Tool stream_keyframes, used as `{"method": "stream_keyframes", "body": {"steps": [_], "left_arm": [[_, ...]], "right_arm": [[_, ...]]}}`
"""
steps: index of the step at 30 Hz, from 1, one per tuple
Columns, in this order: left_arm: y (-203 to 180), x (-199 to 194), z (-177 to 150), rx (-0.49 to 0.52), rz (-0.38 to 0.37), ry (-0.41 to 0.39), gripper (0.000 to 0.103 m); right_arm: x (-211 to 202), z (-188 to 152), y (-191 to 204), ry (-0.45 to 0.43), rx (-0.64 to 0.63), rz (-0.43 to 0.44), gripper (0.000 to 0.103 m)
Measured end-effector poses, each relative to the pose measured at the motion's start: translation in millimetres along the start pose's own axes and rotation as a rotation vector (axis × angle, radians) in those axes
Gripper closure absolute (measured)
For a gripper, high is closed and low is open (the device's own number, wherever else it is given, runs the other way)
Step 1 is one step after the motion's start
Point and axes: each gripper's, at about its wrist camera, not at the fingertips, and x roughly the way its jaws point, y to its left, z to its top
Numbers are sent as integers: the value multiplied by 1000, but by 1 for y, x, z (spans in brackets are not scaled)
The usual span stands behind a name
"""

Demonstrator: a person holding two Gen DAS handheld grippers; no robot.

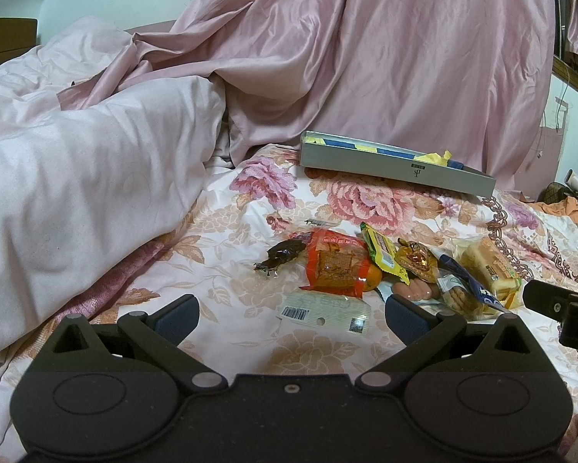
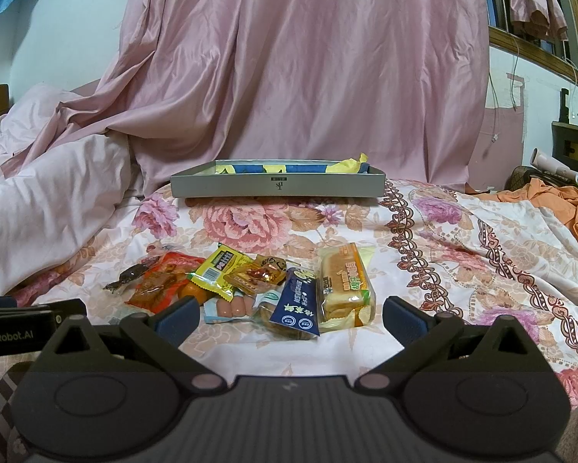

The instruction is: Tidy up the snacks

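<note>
A pile of snack packets lies on the floral bedspread [image 1: 250, 200]: a dark wrapped candy [image 1: 283, 253], an orange-red packet [image 1: 335, 266], a yellow-green packet [image 1: 385, 252], small sausages [image 1: 412, 290], a blue packet [image 1: 466, 281] and a wrapped bread [image 1: 487, 268]. A white barcode packet [image 1: 323, 310] lies nearest. A grey shallow box [image 1: 396, 168] with blue and yellow lining sits behind. My left gripper [image 1: 290, 314] is open and empty, just short of the pile. My right gripper [image 2: 289, 318] is open and empty before the bread [image 2: 344, 281] and blue packet [image 2: 296, 301]; the box [image 2: 277, 184] stands beyond.
A bunched pale pink duvet [image 1: 76, 177] rises at the left. A pink satin sheet [image 2: 308, 69] hangs behind the box. Orange cloth [image 2: 558, 200] lies at the right edge of the bed. The other gripper's body shows at the left wrist view's right edge [image 1: 562, 305].
</note>
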Motion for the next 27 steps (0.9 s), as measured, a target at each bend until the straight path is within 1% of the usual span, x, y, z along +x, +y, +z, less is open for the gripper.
{"method": "stream_keyframes", "body": {"steps": [6, 11, 15, 18, 23, 27], "left_arm": [[-1, 0, 0, 0, 5, 5, 1], [-14, 4, 3, 18, 19, 11, 1], [-12, 10, 10, 31, 17, 19, 1], [-10, 18, 15, 48, 10, 26, 1], [-11, 35, 25, 88, -19, 63, 1], [-14, 52, 30, 114, -51, 93, 1]], "right_arm": [[-1, 0, 1, 3, -2, -1, 0], [2, 1, 2, 19, 5, -1, 0], [7, 4, -2, 49, 27, 28, 0], [14, 6, -3, 80, 26, 48, 0], [28, 8, 2, 147, -17, 94, 0], [41, 15, 0, 165, -62, 107, 0]]}}
